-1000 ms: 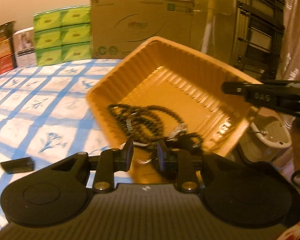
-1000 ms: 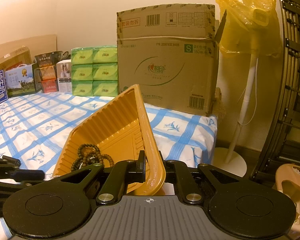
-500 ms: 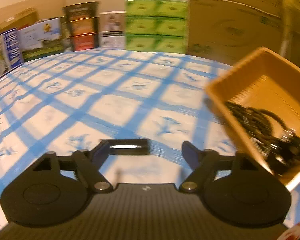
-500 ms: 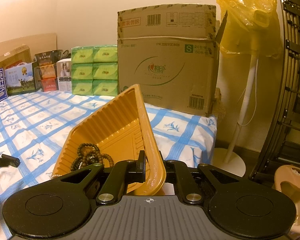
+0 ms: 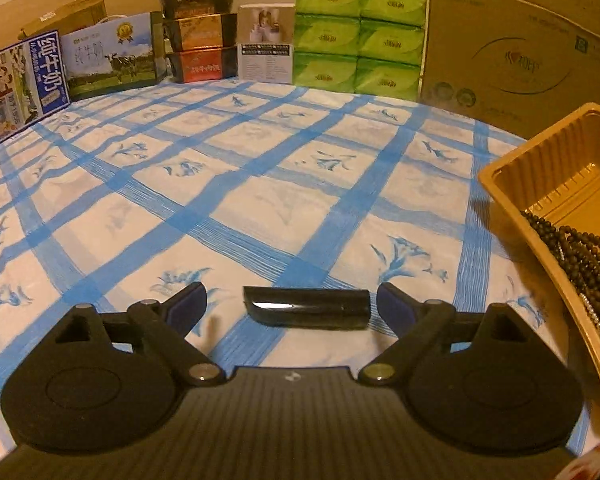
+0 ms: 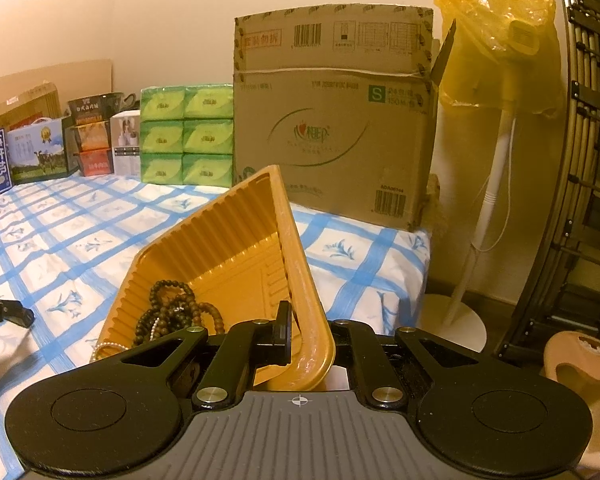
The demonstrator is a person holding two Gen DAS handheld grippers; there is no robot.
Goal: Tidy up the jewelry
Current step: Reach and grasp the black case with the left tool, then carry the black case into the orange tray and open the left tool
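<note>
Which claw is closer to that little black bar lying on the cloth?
Left. The left claw straddles the black bar, opening; the right claw grips the orange tray.

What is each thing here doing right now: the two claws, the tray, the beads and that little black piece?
Left claw: jaws opening, black piece between them, untouched.
Right claw: shut on the tray's rim.
Tray: tilted, held up.
Beads: heaped in the tray's low end.
Black piece: lying on the cloth.

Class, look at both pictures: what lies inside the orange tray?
Inside the orange tray lie dark bead strings and a thin pale chain. The right gripper hides the tray's near corner.
</note>
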